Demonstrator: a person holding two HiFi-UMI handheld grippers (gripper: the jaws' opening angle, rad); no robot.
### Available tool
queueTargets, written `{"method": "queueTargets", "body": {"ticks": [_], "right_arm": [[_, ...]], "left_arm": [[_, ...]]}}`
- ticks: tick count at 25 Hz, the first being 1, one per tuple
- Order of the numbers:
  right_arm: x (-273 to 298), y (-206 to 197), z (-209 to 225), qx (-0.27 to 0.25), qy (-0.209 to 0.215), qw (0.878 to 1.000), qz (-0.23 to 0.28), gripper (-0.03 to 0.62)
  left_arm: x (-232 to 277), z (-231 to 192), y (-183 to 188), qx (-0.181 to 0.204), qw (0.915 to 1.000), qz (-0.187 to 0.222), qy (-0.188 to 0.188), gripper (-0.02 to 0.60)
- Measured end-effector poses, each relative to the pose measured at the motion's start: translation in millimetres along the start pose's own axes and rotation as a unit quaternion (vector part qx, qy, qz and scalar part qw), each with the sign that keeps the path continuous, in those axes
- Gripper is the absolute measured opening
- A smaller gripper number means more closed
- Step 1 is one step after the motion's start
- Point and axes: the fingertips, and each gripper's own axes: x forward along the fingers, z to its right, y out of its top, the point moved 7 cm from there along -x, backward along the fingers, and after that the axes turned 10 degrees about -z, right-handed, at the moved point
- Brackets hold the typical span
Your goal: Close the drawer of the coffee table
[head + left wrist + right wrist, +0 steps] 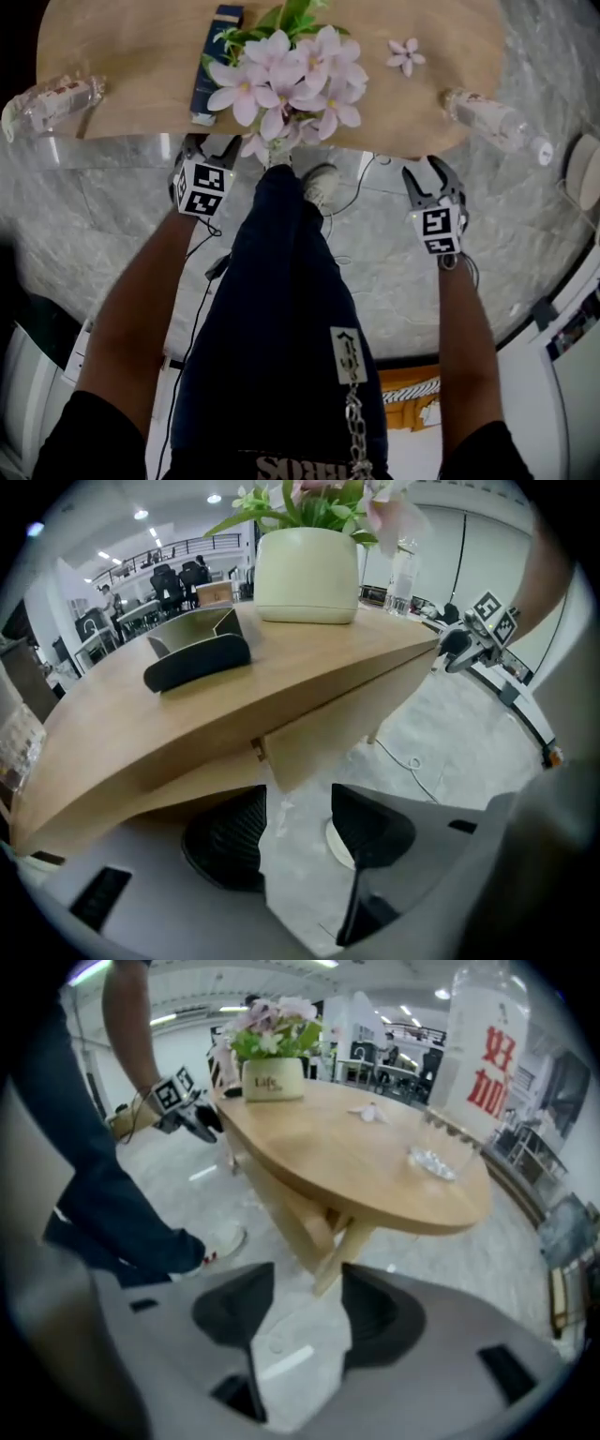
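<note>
The oval wooden coffee table (131, 66) fills the top of the head view. Beneath its top, the left gripper view shows a pale wooden panel (328, 724); I cannot tell whether it is the drawer front. My left gripper (210, 150) hangs just off the table's near edge, left of the person's leg, its jaws open with only floor between them (298, 832). My right gripper (431, 176) hangs by the near edge further right, also open and empty (300, 1312). Each gripper shows small in the other's view: the right gripper (459, 644) and the left gripper (202, 1119).
On the table stand a pot of pink flowers (281, 80), a dark blue box (211, 61), and a plastic bottle at each end (52, 101) (492, 117). The person's leg (281, 309) and shoe (322, 185) stand between the grippers. Cables (352, 202) lie on the marbled floor.
</note>
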Motion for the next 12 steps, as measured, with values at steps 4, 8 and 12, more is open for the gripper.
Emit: {"method": "queueTargets", "body": {"ticks": [4,8,12], "right_arm": [[14,9,3,-0.054,0.001,0.998,0.012,0.227],[23,25,-1,-0.073,0.010,0.997,0.030,0.225],[27,25,3,-0.059,0.002,0.998,0.024,0.175]], "left_arm": [[9,-2,19,-0.009,0.9991,0.041,-0.004,0.251],[12,-3,25,-0.020,0.9982,0.056,-0.008,0.259],[16,0,26,0.000,0.9983,0.057,-0.011,0.259]]}}
